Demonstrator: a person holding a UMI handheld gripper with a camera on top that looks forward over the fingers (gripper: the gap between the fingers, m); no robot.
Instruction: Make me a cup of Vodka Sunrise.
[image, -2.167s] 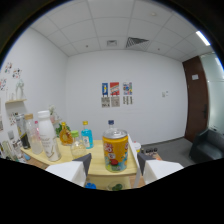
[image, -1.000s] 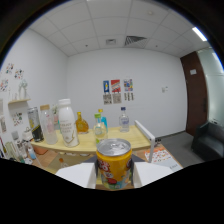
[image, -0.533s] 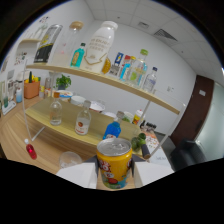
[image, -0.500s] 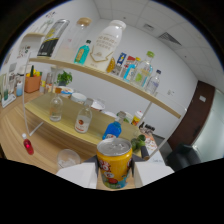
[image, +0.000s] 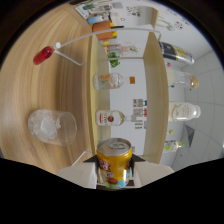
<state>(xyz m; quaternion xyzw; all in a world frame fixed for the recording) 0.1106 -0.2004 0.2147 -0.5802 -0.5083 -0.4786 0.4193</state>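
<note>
My gripper (image: 114, 172) was clamped on a yellow can (image: 114, 162) above the wooden table (image: 60, 90); a glass of ice (image: 51, 127) stood near wooden shelves (image: 92, 80) of bottles.

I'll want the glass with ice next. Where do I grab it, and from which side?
Grip the glass of ice by its side wall, about mid-height, coming in level from the open tabletop side rather than from above: the mouth is full of ice. The gripper is shut on the yellow can, which must be put down first.

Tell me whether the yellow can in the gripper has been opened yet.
Unopened, it seems: the yellow can, clamped between the fingers of the gripper, shows its pull tab lying flat on the lid, with no dark opening visible.
</note>
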